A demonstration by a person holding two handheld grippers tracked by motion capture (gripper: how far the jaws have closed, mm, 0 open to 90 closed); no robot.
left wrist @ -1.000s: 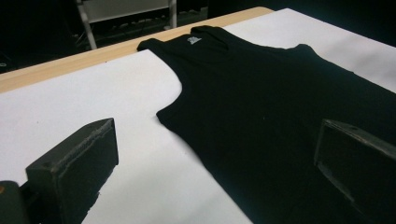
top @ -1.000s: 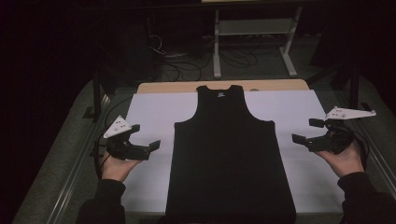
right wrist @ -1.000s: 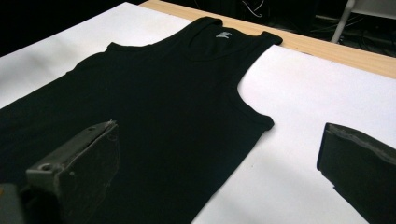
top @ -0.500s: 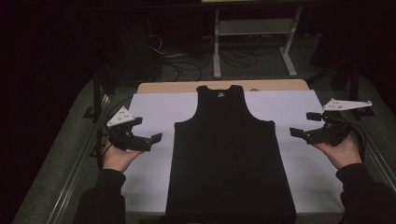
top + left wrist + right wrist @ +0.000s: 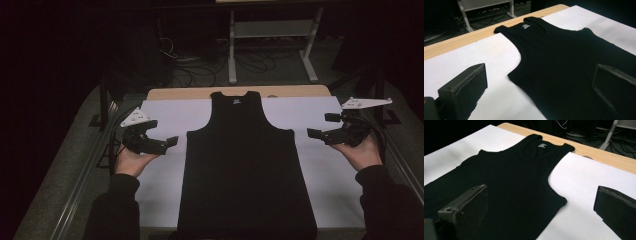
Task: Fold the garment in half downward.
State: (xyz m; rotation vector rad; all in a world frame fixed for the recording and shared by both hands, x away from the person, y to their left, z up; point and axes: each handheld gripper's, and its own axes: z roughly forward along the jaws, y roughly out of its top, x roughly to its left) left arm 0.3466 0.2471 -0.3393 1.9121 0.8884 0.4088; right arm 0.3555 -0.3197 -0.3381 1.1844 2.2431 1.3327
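Observation:
A black tank top [image 5: 245, 165] lies flat on a white sheet [image 5: 165, 120], neck toward the far edge, with a small white label at its collar [image 5: 525, 26]. My left gripper [image 5: 170, 142] hovers over the sheet just left of the top's left armhole, open and empty. Across the garment, my right gripper [image 5: 316, 134] hangs beside the right armhole, also open with nothing in it. In the left gripper view the tank top [image 5: 574, 62] spreads between the wide-apart jaws. The right gripper view has the tank top [image 5: 506, 182] and its right armhole between the jaws.
A wooden table edge [image 5: 175, 93] runs along the far side of the sheet. Beyond it stand a white metal frame [image 5: 272, 35] and cables on a dark floor. Metal rails [image 5: 80, 190] line the table's left and right sides.
Both grippers have moved forward and slightly inward toward the tank top's armholes, staying open.

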